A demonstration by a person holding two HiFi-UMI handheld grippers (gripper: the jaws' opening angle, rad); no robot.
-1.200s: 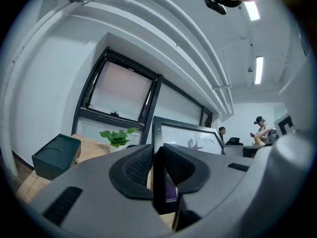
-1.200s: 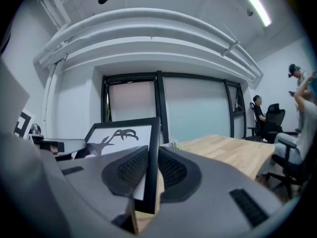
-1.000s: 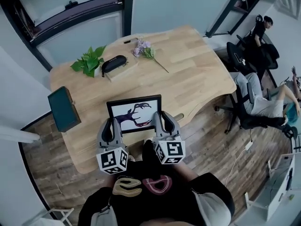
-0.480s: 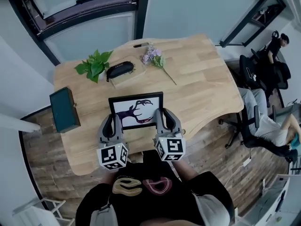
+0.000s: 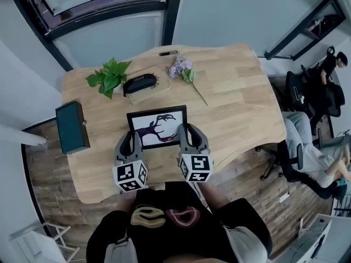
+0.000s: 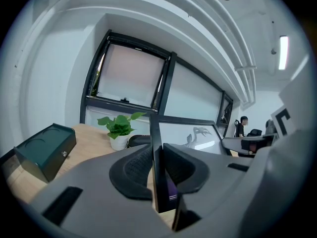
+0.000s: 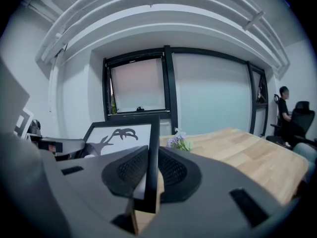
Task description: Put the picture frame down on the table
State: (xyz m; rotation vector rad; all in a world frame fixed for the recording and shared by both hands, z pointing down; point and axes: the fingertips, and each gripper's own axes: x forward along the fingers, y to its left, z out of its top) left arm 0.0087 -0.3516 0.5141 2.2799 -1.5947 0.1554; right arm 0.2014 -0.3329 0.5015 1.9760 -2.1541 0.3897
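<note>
Black-edged, with a dark antler-like shape on a white ground, the picture frame [image 5: 157, 126] sat over the near middle of the worktop [image 5: 236, 108], its face tipped up toward the person holding it. From where I stood I could not tell whether its lower edge touched the wood or hung just above it.

The left hand-held gripper [image 6: 158, 170] was closed on the frame's left side near the bottom corner, its ribbed pads pressed against front and back of the thin black edge. The right hand-held gripper [image 7: 151, 175] had the right side clamped the same way, so the frame was carried between the two, each jaw pair only narrowly apart with the frame filling the gap.

Out beyond the frame, toward the far edge of the worktop, a black case [image 5: 140, 83] lay on a pale board, with a leafy plant [image 5: 109, 75] just beside it on the left and a lilac sprig [image 5: 184, 73] to its right. A green box [image 5: 71, 127] stood at the worktop's left end, well apart from the frame. A dark-framed window [image 5: 104, 4] ran along the wall behind. Off to the right, on the plank floor [image 5: 49, 201], people sat in office chairs [image 5: 307, 92].
</note>
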